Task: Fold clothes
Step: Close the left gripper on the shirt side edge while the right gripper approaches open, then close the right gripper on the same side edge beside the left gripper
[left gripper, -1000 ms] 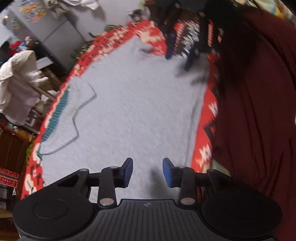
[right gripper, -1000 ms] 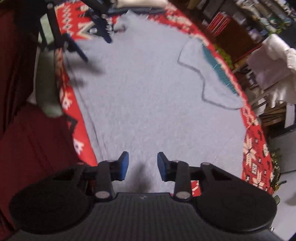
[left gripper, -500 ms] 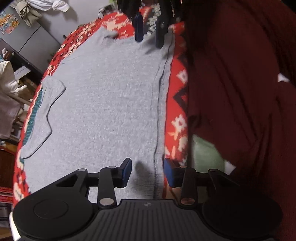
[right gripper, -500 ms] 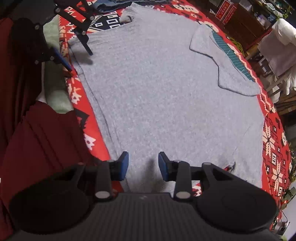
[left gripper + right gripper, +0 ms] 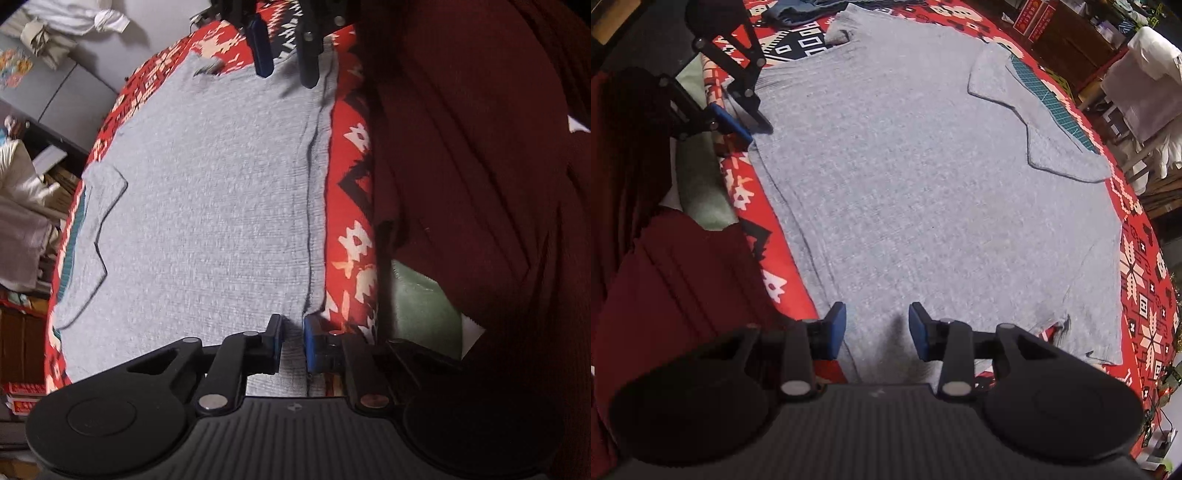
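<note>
Grey knit top (image 5: 207,206) lies flat, spread over the red patterned cloth (image 5: 351,206) covering the bench. One sleeve is folded in over the body on the far side; a teal mat strip (image 5: 1049,92) shows just beyond it.

Left tool (image 5: 292,341): at the near edge of the top, low on the fabric. Jaws closing; a ridge of the grey hem seam stands between the blue pads (image 5: 312,343). They look to be pinching it, with only a narrow strip of cloth in the gap.

Right tool (image 5: 877,330): further along the same near edge, over the garment body. Jaws part open and widening; grey fabric lies under the gap, nothing pinched. Its shadow falls directly beneath, so it appears close to the cloth.

Step in hand (judged): take the near edge with both tools to fold it across.

Notes for doing it well:
- Right tool should bite at the edge itself, not mid-panel, and catch both layers.
- Match grip depth on both sides so the fold line runs straight.
- Lift together, keep the edge taut, avoid dragging the red cloth.
- Person's dark red sleeve (image 5: 480,184) hangs near; keep it off the fabric.
</note>
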{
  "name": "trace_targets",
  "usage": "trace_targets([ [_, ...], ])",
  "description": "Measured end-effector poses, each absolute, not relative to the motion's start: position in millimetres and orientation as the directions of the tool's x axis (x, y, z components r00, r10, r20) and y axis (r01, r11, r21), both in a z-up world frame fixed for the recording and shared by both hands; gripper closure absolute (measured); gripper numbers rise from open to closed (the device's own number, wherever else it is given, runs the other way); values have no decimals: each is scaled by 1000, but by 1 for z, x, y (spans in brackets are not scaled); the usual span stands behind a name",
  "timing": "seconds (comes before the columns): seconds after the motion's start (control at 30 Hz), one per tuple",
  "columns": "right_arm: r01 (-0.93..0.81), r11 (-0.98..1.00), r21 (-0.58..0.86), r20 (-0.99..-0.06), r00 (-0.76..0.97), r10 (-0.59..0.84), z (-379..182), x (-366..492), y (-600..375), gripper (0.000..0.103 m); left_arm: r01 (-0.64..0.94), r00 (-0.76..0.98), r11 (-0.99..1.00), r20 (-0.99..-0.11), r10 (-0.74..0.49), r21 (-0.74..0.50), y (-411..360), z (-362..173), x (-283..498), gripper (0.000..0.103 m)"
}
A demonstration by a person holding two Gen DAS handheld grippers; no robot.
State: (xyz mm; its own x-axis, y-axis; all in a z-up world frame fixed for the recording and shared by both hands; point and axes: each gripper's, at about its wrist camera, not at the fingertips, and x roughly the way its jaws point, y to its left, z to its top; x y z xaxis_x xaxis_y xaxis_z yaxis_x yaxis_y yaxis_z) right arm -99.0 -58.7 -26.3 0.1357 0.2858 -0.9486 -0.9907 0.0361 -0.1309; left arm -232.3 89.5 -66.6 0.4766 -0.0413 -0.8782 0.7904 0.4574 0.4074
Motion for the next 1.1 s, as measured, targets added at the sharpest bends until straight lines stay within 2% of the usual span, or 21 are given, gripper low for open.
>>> trace_targets([
  [0.07, -991, 29, -127, -950, 130, 284, -26, -100, -60, 60, 781, 496, 461, -867, -48, 422, 91, -64, -234, 98],
  [0.37, -984, -82, -158, -949, 128, 288, -30, -121, -58, 60, 707, 525, 605, -845, -101, 367, 109, -36, -220, 99],
  [0.53, -976, -154, -153, -960, 110, 258, -40, -136, -49, 73, 662, 527, 676, -842, -113, 324, 118, -31, -212, 99],
  [0.63, -975, -164, -151, -967, 111, 230, -49, -136, -44, 77, 644, 526, 701, -843, -115, 306, 121, -29, -207, 99],
  [0.83, -979, -157, -128, -972, 92, 218, -51, -130, -40, 79, 622, 516, 730, -849, -108, 285, 126, -32, -200, 99],
  [0.87, -979, -157, -130, -971, 94, 218, -51, -129, -40, 81, 620, 516, 732, -850, -108, 284, 127, -32, -199, 99],
  [0.9, -978, -156, -141, -970, 105, 221, -50, -129, -40, 93, 618, 515, 734, -850, -107, 282, 127, -32, -199, 99],
  [0.97, -979, -147, -145, -968, 110, 224, -49, -127, -40, 97, 615, 515, 738, -850, -109, 278, 129, -31, -199, 99],
  [1.0, -978, -149, -149, -966, 112, 232, -47, -128, -41, 103, 613, 516, 741, -850, -111, 276, 130, -31, -199, 99],
  [1.1, -976, -142, -166, -957, 125, 261, -38, -128, -45, 103, 608, 521, 743, -847, -107, 280, 132, -28, -200, 99],
])
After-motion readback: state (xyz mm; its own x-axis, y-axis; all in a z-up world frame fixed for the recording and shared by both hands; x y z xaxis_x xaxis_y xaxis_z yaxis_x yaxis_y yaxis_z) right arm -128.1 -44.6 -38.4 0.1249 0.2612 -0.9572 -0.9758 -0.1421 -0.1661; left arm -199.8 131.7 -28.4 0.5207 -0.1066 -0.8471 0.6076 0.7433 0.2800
